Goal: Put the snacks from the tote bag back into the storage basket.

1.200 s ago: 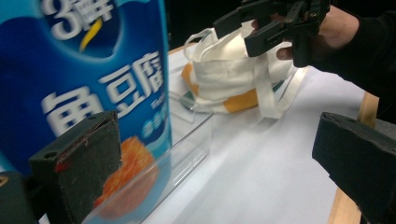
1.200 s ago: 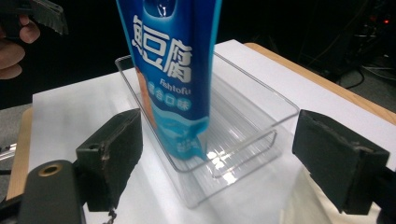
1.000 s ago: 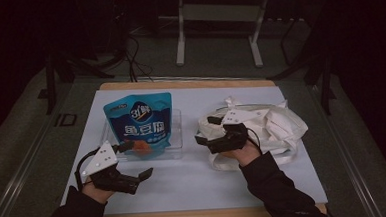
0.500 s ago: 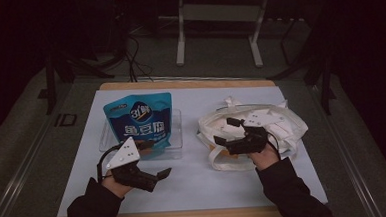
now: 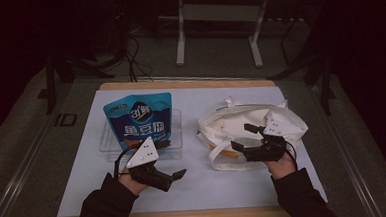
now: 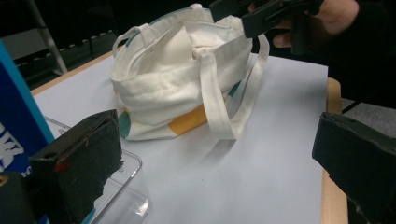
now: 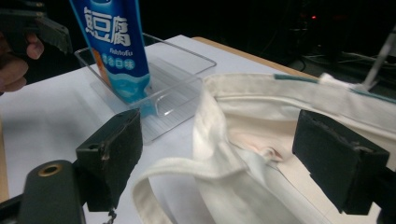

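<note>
The cloth bag (image 5: pixel 252 128) is lying slumped on the right of the tabletop (image 5: pixel 85 189), its mouth gaping upward. The right tool (image 5: pixel 242 138) is hovering over its near rim, jaws wide apart and gripping nothing. The left tool (image 5: pixel 177 175) is resting near-left, likewise wide open and empty. The blue snack pouch (image 5: pixel 139 121) is standing in a clear tray (image 5: pixel 177 134) at left. Judgement: the bag is soft, light and prone to collapse; its rim or a strap (image 6: pixel 215 100) is offering the surest hold.

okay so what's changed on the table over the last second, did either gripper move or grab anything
Both grippers drew back toward the person. The left gripper left the pouch and tray; the right gripper slid toward the bag's near edge. Both are open, holding nothing. Pouch, tray and bag stayed put.
</note>
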